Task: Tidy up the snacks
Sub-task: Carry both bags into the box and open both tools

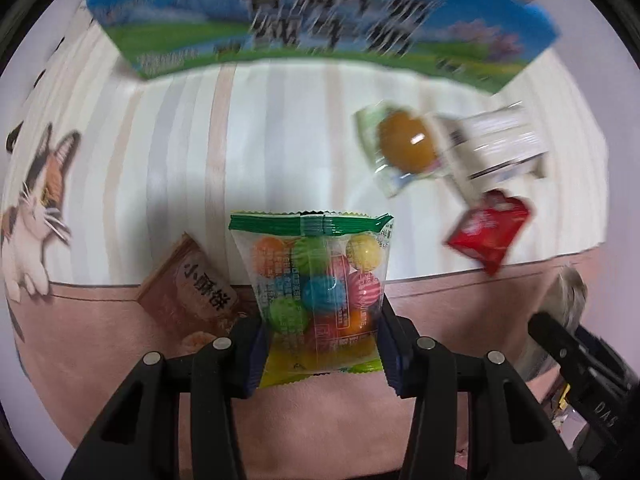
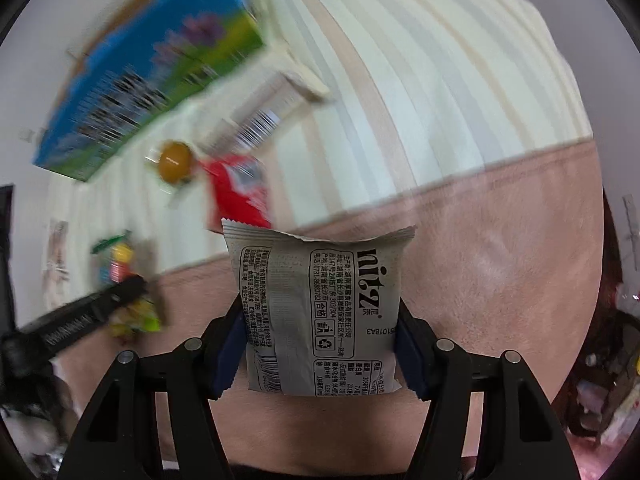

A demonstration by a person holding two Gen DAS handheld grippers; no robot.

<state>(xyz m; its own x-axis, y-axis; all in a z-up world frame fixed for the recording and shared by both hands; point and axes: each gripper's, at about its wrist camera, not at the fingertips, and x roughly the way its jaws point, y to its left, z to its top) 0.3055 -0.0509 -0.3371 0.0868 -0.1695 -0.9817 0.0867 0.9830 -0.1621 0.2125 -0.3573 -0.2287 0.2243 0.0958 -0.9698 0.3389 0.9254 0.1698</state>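
Note:
My left gripper (image 1: pixel 322 344) is shut on a clear bag of coloured candy balls (image 1: pixel 320 280) with a green top seal, held above the cloth. My right gripper (image 2: pixel 320 344) is shut on a grey snack packet (image 2: pixel 320 312) printed with black text. A big blue and green box (image 1: pixel 320 20) stands at the far side of the striped cloth (image 1: pixel 280 140). A brown jelly cup (image 1: pixel 406 144), a white packet with a barcode (image 1: pixel 500 144) and a red packet (image 1: pixel 490 230) lie to the right. The candy bag (image 2: pixel 116 260) and left gripper (image 2: pixel 116 292) show blurred in the right wrist view.
A brown biscuit packet (image 1: pixel 192 296) lies at the edge of the striped cloth, left of the candy bag. A pink band (image 2: pixel 480 260) borders the cloth, with a printed cat (image 1: pixel 36 208) at the left. Clutter (image 2: pixel 612 380) sits beyond the right edge.

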